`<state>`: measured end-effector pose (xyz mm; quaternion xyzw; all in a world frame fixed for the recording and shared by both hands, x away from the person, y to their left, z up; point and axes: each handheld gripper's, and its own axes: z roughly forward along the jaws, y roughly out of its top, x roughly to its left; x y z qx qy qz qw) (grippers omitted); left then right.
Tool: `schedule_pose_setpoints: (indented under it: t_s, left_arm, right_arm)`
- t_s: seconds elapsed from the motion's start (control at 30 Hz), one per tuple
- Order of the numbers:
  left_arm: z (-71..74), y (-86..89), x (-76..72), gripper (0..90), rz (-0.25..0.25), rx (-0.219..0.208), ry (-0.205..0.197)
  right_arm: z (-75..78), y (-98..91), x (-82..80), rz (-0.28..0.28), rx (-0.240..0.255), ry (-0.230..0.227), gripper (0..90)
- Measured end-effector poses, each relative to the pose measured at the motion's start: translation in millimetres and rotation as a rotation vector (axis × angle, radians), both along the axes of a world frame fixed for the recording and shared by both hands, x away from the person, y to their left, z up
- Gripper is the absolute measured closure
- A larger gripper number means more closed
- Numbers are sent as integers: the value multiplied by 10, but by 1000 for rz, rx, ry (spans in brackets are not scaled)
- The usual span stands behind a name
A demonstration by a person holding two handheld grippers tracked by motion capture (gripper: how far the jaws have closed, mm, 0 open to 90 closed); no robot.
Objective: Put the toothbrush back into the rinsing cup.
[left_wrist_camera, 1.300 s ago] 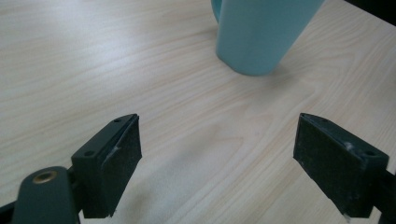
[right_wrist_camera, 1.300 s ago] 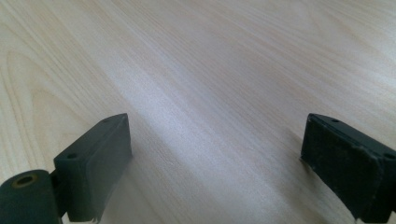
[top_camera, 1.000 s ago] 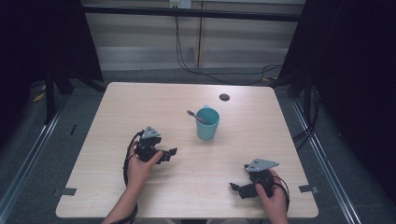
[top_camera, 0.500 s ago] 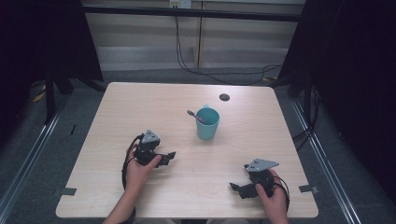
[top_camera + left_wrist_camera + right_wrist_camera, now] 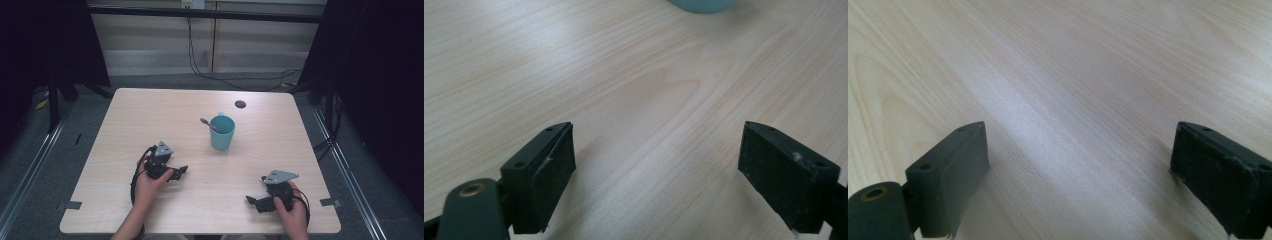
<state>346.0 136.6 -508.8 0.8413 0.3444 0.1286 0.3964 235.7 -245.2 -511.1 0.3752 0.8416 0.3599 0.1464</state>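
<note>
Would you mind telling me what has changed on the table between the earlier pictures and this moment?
Nothing has visibly changed. The left hand-held gripper and the right hand-held gripper rest on the table in the same spots, jaws open and empty. The teal cup, with the spoon leaning in it, stands where it stood, as does the small dark disc.

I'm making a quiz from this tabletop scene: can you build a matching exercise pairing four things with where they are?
Things:
1. teal cup
2. spoon
3. left gripper
4. dark round spot

Places:
A. inside the cup, handle leaning out
B. near the table's far edge
C. mid-table
D. open, low over the wood, nearer the person than the cup

Pairs: 1-C, 2-A, 3-D, 4-B
</note>
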Motion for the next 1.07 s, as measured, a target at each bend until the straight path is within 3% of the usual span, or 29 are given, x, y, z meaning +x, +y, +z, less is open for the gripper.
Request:
schedule_pose_setpoints:
  t_s: [0.23, 0.37, 0.7, 1.07]
  left_arm:
    - [-7, -24, 3, 152, -13, 33, 5]
    - [-13, -21, 8, 152, -7, 29, 18]
    - [-15, -31, -2, 149, -14, 64, 2]
    - [-16, -32, -1, 144, -14, 65, 2]
  right_arm:
    - [0, 0, 0, 0, 0, 0, 80]
    - [0, 0, 0, 0, 0, 0, 80]
    - [0, 0, 0, 0, 0, 0, 80]
    - [0, 0, -1, 0, 0, 0, 80]
